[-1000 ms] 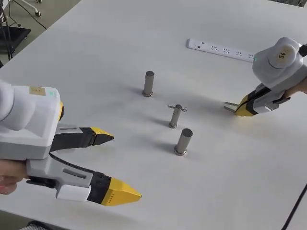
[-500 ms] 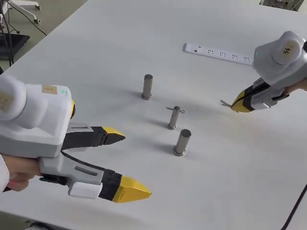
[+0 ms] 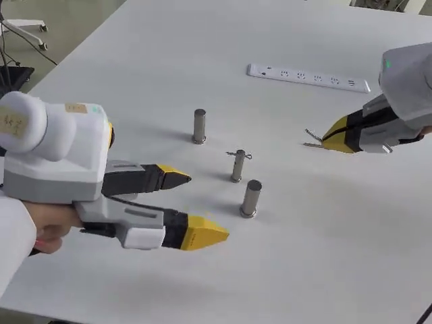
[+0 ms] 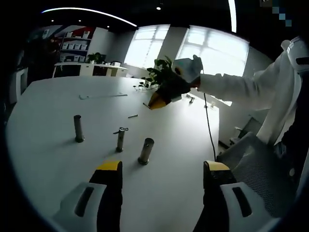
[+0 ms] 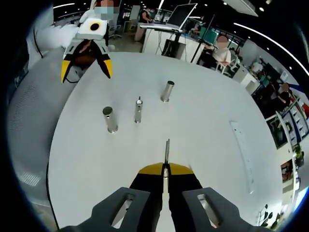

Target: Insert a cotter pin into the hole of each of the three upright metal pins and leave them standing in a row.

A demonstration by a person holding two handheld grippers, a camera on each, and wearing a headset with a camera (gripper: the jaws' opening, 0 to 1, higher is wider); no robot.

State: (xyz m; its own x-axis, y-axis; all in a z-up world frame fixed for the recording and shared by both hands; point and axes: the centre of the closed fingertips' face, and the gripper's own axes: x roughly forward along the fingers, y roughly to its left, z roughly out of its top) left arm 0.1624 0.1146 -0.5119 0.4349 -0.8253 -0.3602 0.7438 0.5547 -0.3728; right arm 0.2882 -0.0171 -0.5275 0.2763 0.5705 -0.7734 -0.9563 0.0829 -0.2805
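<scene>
Three upright metal pins stand in a row on the white table: the far pin (image 3: pixel 200 126), the middle pin (image 3: pixel 237 166) with a cotter pin through its top, and the near pin (image 3: pixel 251 198). My right gripper (image 3: pixel 329 137) hovers to their right, shut on a cotter pin (image 3: pixel 312 136) that sticks out past its tips (image 5: pixel 167 152). My left gripper (image 3: pixel 204 207) is open with nothing in it, just left of the near pin. The left gripper view has the three pins (image 4: pixel 120 139) ahead of its jaws. A loose cotter pin (image 4: pixel 132 116) lies on the table below the right gripper.
A white power strip (image 3: pixel 307 77) lies at the far side of the table (image 3: pixel 324 256). Beyond the table's left edge are the floor and chair legs (image 3: pixel 20 27). People and desks are in the background of the right gripper view.
My right gripper has risen off the table with a cotter pin in its tips. My left gripper has moved forward, closer to the near pin.
</scene>
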